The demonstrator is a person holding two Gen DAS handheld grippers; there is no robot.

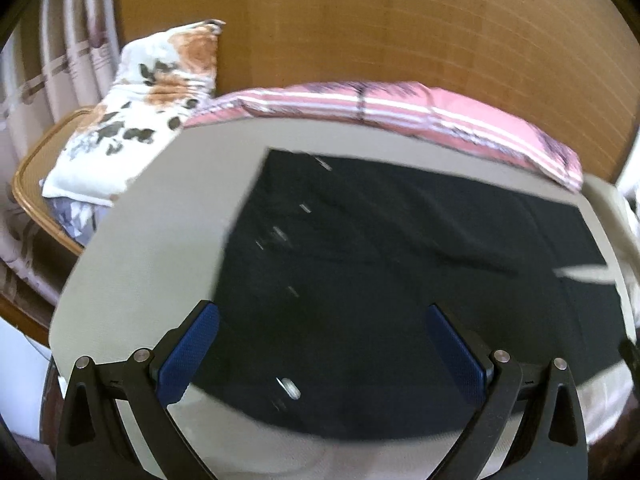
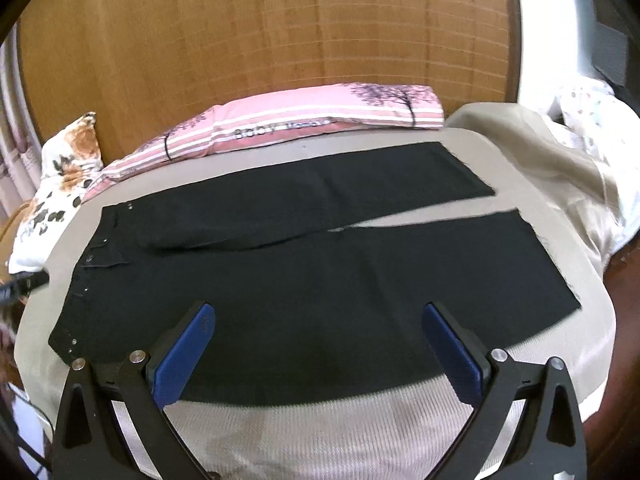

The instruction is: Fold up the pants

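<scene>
Black pants (image 2: 304,276) lay spread flat on a beige-covered surface (image 2: 312,432), waistband to the left and both legs running to the right, a narrow wedge of cover showing between the legs. The right tongs (image 2: 318,344) hung wide apart and empty over the near leg. The left tongs (image 1: 322,344), likewise wide and holding nothing, hung over the waist end, where metal rivets showed blurred. A pink striped pillow (image 2: 304,124) lay along the far edge before a wooden headboard (image 2: 280,32), with a floral pillow (image 1: 148,108) at the left corner.
</scene>
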